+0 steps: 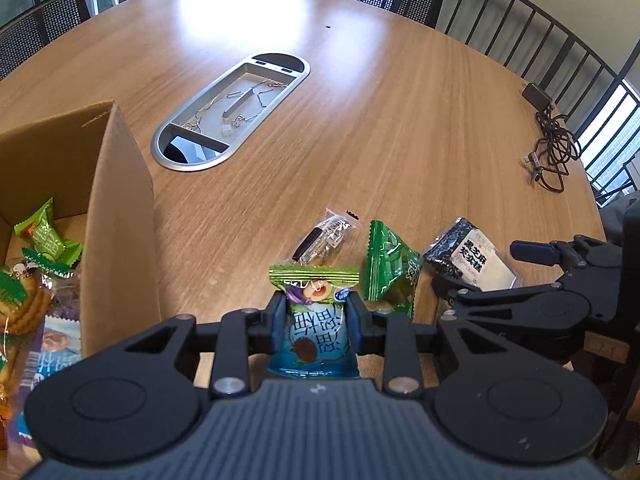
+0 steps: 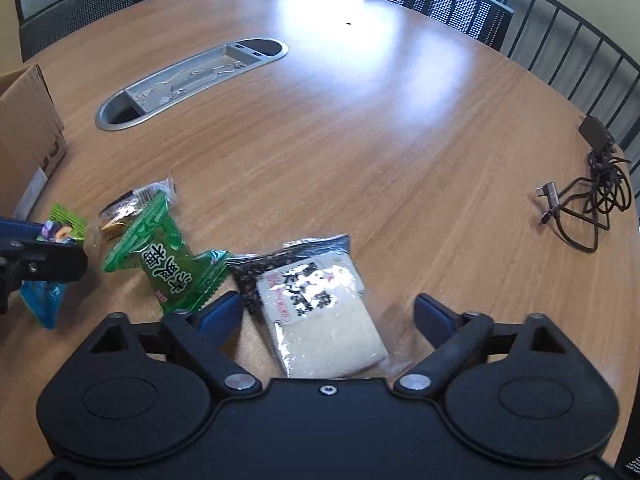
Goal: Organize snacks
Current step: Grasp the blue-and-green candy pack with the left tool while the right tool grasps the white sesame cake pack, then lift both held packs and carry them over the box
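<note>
Blue-and-green snack packet [image 1: 314,326], printed with a plum picture and green crimped at its top edge, clamped between the two fingers of the left tool [image 1: 315,322]; the packet stands upright in the grip, above the worktop [image 1: 360,120], just right of the cardboard box [image 1: 120,216]. The same packet is seen from the side in the right wrist view [image 2: 54,264], where the left tool's fingers close across its middle. Right tool [image 2: 328,316], fingers spread wide and released, set on either side of the black sesame packet [image 2: 320,304], which lies flat on the worktop; its left finger pad [image 2: 220,312] is close to the packet's edge, the right pad stands apart from it. Whether the left pad touches cannot be told. Green packet [image 2: 168,260] lies tilted just left of the sesame packet, touching or overlapping its corner. Behind it, a small clear-wrapped dark snack [image 1: 324,236] rests on the worktop. The box, open at the top, holds several snacks: green wrapped pieces [image 1: 40,236], a pack of biscuits [image 1: 24,312] and a pale blue packet [image 1: 52,356]. Farther out, an oval metal cable tray [image 1: 232,108] is set into the worktop, and a coiled dark cable with charger [image 1: 550,140] lies near the right edge.
</note>
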{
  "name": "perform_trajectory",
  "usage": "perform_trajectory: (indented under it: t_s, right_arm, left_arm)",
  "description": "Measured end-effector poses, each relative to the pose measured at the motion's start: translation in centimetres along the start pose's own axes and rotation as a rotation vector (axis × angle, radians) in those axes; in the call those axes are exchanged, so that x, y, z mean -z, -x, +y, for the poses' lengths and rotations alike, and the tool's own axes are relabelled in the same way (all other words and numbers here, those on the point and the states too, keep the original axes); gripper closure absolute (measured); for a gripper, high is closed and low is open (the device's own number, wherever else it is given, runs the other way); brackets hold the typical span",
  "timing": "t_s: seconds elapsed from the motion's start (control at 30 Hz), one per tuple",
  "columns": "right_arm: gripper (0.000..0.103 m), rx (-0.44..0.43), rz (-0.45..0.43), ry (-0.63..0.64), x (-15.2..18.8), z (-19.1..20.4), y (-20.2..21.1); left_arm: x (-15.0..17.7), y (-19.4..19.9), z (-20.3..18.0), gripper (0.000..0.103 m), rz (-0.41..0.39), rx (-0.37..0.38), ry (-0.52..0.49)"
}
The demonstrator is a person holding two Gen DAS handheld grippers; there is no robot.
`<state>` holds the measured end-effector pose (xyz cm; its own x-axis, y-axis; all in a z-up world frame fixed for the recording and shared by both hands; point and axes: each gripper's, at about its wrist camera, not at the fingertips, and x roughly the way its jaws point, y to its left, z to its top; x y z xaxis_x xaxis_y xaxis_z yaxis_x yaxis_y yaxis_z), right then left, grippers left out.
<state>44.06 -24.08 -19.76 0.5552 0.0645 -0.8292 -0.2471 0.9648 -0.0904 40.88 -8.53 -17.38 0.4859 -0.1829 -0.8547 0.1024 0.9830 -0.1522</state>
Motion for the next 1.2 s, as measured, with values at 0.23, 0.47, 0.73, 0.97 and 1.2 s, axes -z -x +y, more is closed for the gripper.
perform_trajectory:
  t_s: [0.23, 0.47, 0.73, 0.97, 1.2]
  right_arm:
    - [0.040, -0.073, 0.050, -0.085, 0.9, -1.0, 0.8]
    - [0.056, -0.077, 0.079, -0.124, 2.0, -1.7, 2.4]
    - [0.057, -0.060, 0.048, -0.162, 4.0, -1.7, 5.6]
    - [0.058, -0.053, -0.004, -0.191, 5.0, -1.0, 9.1]
    - [0.058, -0.042, -0.058, -0.229, 5.7, -0.4, 13.0]
  left_arm:
    - [-0.1, 0.3, 0.0, 0.073, -0.005, -0.003, 0.003]
    - [0.4, 1.3, -0.1, 0.073, -0.017, -0.006, -0.004]
    - [1.7, 3.2, -0.6, 0.073, -0.034, 0.008, -0.026]
    - [2.7, 5.8, -1.0, 0.073, -0.066, 0.018, -0.035]
    - [3.9, 9.0, -0.9, 0.073, -0.109, 0.015, -0.027]
